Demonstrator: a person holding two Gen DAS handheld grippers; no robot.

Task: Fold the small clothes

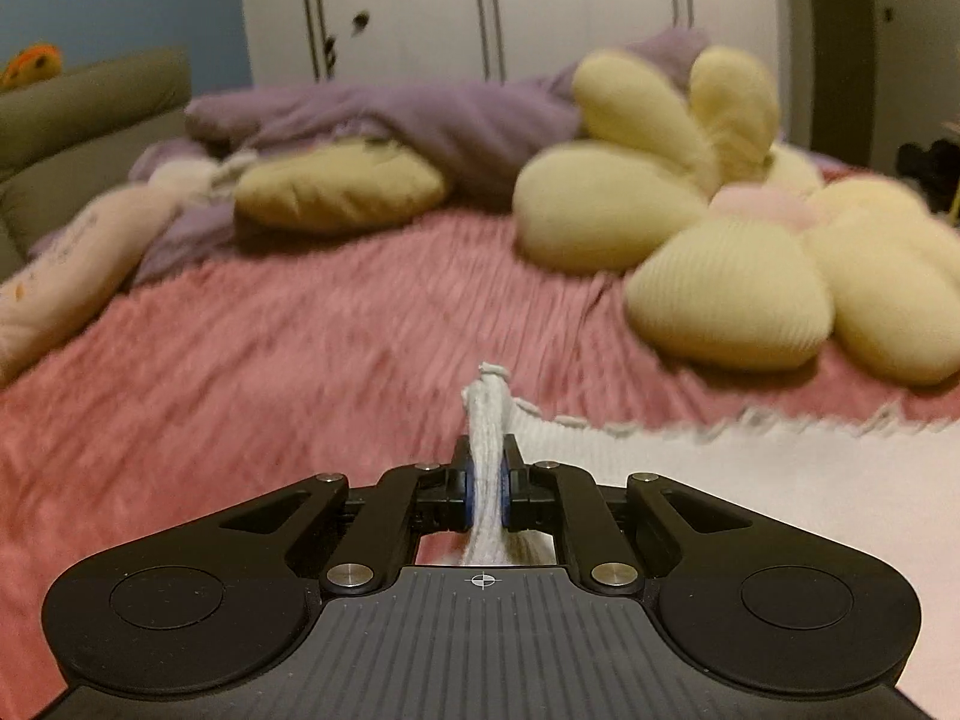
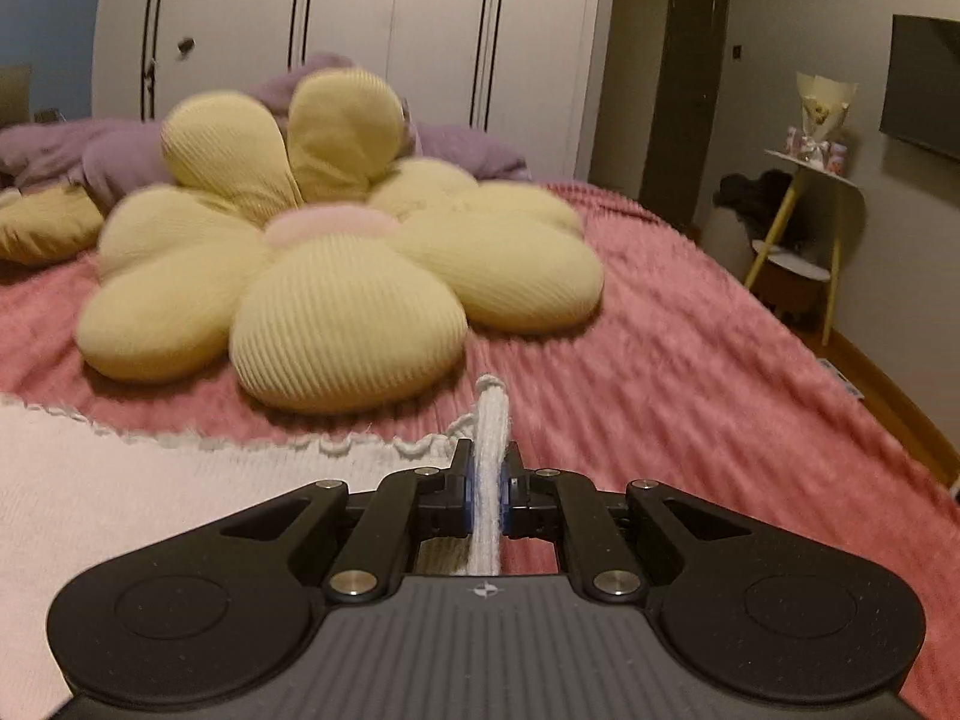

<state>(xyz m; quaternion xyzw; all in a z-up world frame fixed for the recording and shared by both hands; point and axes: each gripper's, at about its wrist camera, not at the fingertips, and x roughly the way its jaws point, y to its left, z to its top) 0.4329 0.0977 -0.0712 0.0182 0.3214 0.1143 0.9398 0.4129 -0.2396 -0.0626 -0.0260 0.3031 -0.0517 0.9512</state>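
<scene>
Bedspread (image 1: 240, 360); knit garment (image 1: 489, 420) between both grippers' fingers.

Low bedside views, shared flower cushion (image 1: 738, 252).

A pink ribbed bedspread (image 2: 690, 360) lay before tall white wardrobe doors (image 2: 384, 18), grey walls (image 2: 840, 12) and a yellow-legged side table (image 2: 804, 180).

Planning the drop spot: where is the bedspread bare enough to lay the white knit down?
Both tongs, left and right, grip the white knit. Bare pink bedspread lies ahead of the left tongs, bordered by the pale pillow and olive cushion. Another strip runs right of the flower cushion. The middle is crowded.
</scene>
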